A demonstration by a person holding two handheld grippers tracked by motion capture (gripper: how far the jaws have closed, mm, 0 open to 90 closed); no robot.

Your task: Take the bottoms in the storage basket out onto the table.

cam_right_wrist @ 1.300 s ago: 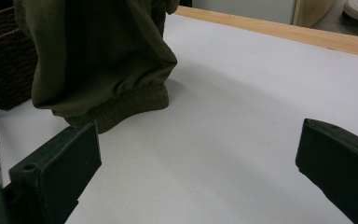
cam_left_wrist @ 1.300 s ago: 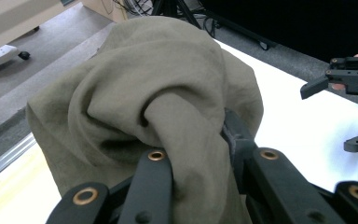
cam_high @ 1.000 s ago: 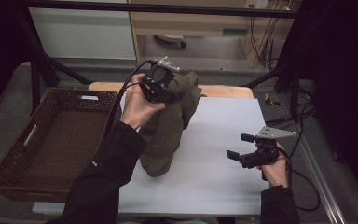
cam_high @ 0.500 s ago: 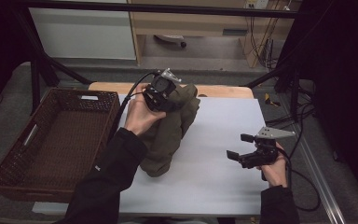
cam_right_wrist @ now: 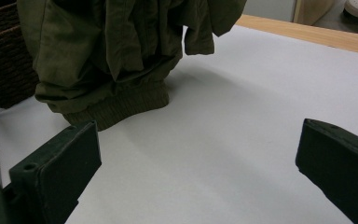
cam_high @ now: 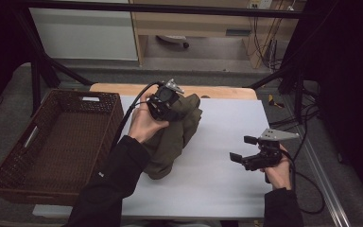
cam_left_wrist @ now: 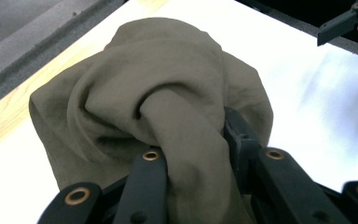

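Note:
An olive-green garment (cam_high: 175, 137) hangs from my left gripper (cam_high: 166, 103), lifted at its top while its ribbed hem (cam_right_wrist: 121, 109) still rests on the white table (cam_high: 217, 179). In the left gripper view the jaws are shut on a bunched fold of the garment (cam_left_wrist: 186, 140). My right gripper (cam_high: 243, 149) hovers low over the table's right side, open, with nothing between its jaws (cam_right_wrist: 196, 163); the garment (cam_right_wrist: 116, 51) hangs in front of it, apart from it.
A brown wicker basket (cam_high: 23, 156) stands left of the table, with nothing in it. A wooden strip (cam_high: 217, 91) runs along the table's far edge. Cables (cam_high: 307, 189) trail off to the right.
My left gripper has carried the garment's top slightly right and forward, raising it a little. The right gripper has stayed in place, open.

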